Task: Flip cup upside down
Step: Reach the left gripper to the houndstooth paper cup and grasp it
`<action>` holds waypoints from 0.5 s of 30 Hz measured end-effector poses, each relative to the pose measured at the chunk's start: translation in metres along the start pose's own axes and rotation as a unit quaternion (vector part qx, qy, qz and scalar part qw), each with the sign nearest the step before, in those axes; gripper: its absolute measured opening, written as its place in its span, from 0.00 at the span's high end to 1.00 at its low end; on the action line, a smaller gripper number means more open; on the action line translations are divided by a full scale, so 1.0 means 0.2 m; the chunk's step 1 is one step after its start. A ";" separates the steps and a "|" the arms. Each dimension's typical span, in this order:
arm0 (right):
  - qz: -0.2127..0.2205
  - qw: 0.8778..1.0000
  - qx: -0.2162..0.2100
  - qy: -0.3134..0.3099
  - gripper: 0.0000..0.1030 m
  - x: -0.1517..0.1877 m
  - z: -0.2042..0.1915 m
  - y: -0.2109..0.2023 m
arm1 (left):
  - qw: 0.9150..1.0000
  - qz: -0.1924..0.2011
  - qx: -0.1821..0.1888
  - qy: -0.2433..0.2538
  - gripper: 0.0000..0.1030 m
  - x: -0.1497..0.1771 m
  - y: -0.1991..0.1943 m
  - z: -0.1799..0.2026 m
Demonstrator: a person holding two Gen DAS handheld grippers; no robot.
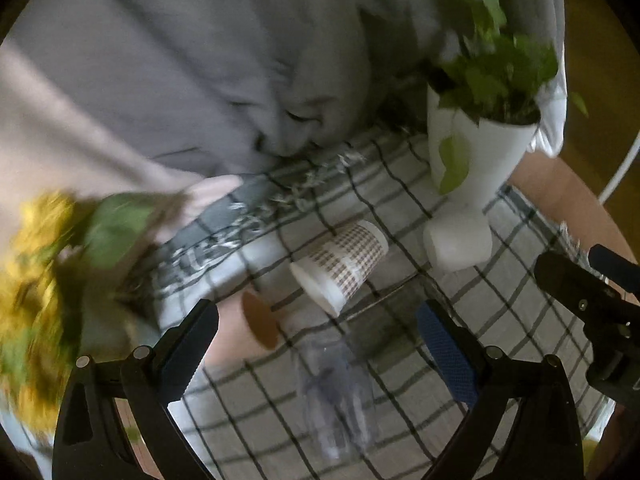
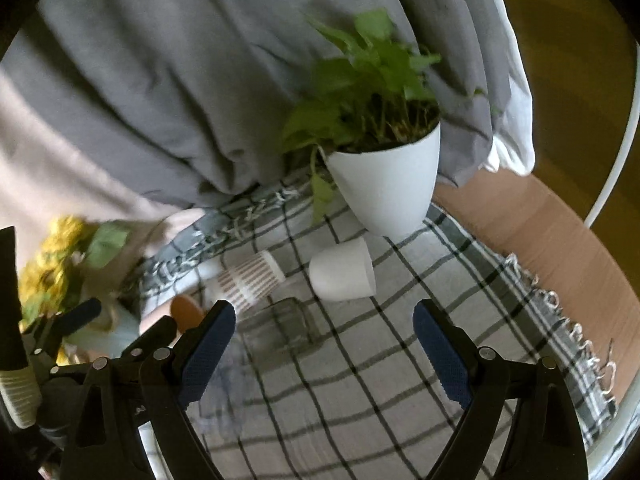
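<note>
A paper cup with a brown check pattern [image 1: 340, 264] lies on its side on the checked cloth [image 1: 500, 312]; it also shows in the right wrist view [image 2: 250, 276]. A white cup [image 1: 458, 240] stands upside down by the plant pot, also in the right wrist view [image 2: 344, 270]. A clear plastic cup [image 1: 338, 392] lies on the cloth between my left fingers, blurred. A pink cup with a brown inside [image 1: 256, 320] lies on its side at left. My left gripper [image 1: 316, 344] is open and empty. My right gripper [image 2: 322, 344] is open and empty above a clear glass [image 2: 286, 326].
A white pot with a green plant [image 2: 384, 176] stands at the back of the cloth. Yellow flowers [image 1: 36, 280] are at the left. Grey bedding [image 1: 180, 60] rises behind. Bare cardboard [image 2: 540, 232] edges the cloth at right.
</note>
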State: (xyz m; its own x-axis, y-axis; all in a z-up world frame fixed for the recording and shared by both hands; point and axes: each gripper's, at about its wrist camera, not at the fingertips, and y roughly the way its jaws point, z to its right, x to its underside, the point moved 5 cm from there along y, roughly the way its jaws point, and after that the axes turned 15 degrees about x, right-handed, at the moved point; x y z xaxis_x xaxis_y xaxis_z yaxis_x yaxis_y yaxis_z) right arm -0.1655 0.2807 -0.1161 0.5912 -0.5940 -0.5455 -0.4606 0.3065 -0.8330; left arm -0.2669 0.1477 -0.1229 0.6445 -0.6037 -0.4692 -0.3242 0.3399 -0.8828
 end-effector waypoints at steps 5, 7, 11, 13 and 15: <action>-0.039 0.998 0.016 0.044 0.12 -0.05 0.00 0.16 | 0.996 -0.069 0.036 0.032 0.02 -0.11 0.23 -0.01; -0.051 0.997 0.018 0.063 0.12 -0.07 0.00 0.21 | 0.993 -0.096 0.048 0.041 0.03 -0.14 0.33 -0.01; -0.077 0.993 0.019 0.085 0.12 -0.08 -0.01 0.30 | 0.985 -0.150 0.054 0.070 0.03 -0.17 0.50 -0.01; -0.088 0.992 0.021 0.093 0.12 -0.08 -0.02 0.33 | 0.980 -0.174 0.048 0.088 0.04 -0.18 0.58 -0.01; -0.094 0.990 0.024 0.102 0.12 -0.08 -0.01 0.35 | 0.975 -0.192 0.046 0.097 0.05 -0.18 0.65 -0.02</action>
State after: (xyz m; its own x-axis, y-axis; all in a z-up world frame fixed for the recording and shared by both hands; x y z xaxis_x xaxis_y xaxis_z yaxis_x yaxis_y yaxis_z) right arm -0.2094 0.3099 -0.1662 0.5154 -0.7802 -0.3544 -0.3207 0.2079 -0.9241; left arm -0.3349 0.2109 -0.2201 0.5604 -0.8212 -0.1076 -0.0147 0.1201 -0.9927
